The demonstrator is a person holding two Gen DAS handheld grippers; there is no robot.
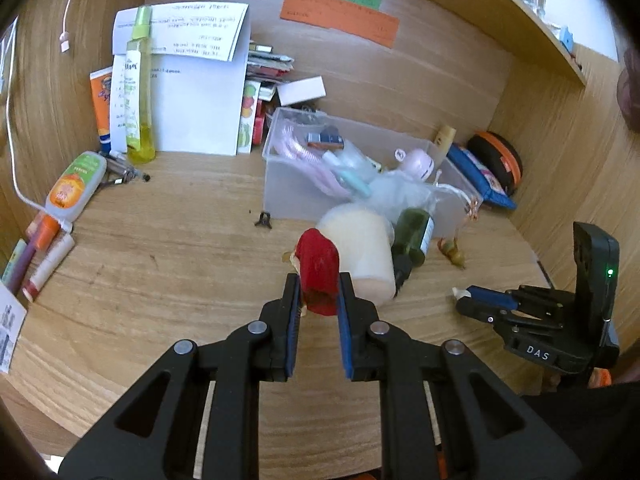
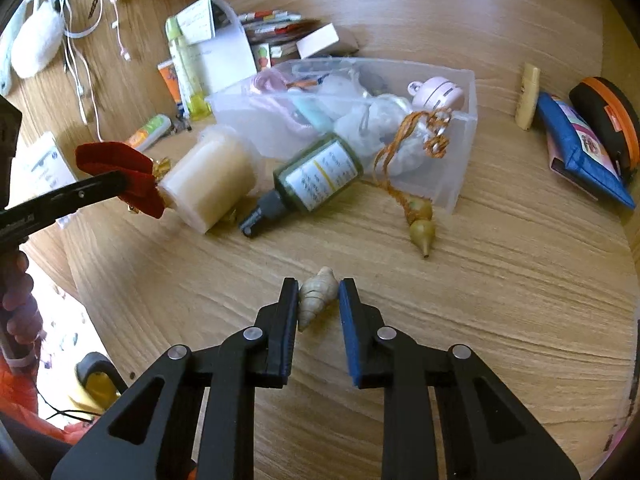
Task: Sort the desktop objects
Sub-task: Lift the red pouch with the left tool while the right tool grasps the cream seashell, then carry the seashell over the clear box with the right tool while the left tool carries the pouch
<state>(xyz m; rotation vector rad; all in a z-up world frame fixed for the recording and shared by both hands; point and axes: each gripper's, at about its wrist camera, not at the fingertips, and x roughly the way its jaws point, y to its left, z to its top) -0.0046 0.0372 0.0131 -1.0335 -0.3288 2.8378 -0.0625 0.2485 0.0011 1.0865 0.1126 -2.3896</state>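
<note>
left wrist view, left to right, places taken from the left gripper (image 1: 319,288): far left of it, an orange-and-white tube (image 1: 74,184) lies flat on the wooden desk (image 1: 160,272), label print too blurred to read. ahead and left, a tall yellow-green spray bottle (image 1: 138,92) stands upright against white sheets of paper (image 1: 200,80) with handwriting too small to make out. high ahead on the back wall, purple, green and orange notes (image 1: 338,16), their writing illegible. left gripper is clenched on a red fabric piece (image 1: 318,276), pads pressing both its sides; the piece appears clear of the desk. just beyond the tips lies a cream cylinder (image 1: 366,252) on its side, touching a dark green bottle (image 1: 412,240) with a white label. behind both, a clear plastic bin (image 1: 280,184) holding pink and white bits. far right, the right gripper's body reads "das"

right wrist view, from the right gripper (image 2: 319,292): far left, the red fabric piece (image 2: 120,172) held in the other tool's tip, up off the desk. ahead, the green bottle's (image 2: 316,178) label text is too small to read. ahead and right, a gold-beaded tassel (image 2: 420,224) trails from the bin. the right gripper is grasping a pale spiral shell (image 2: 316,296), on the desk, the tips closed against its sides. far right, a blue pouch (image 2: 580,156) beside a black-and-orange case (image 2: 608,120)
</note>
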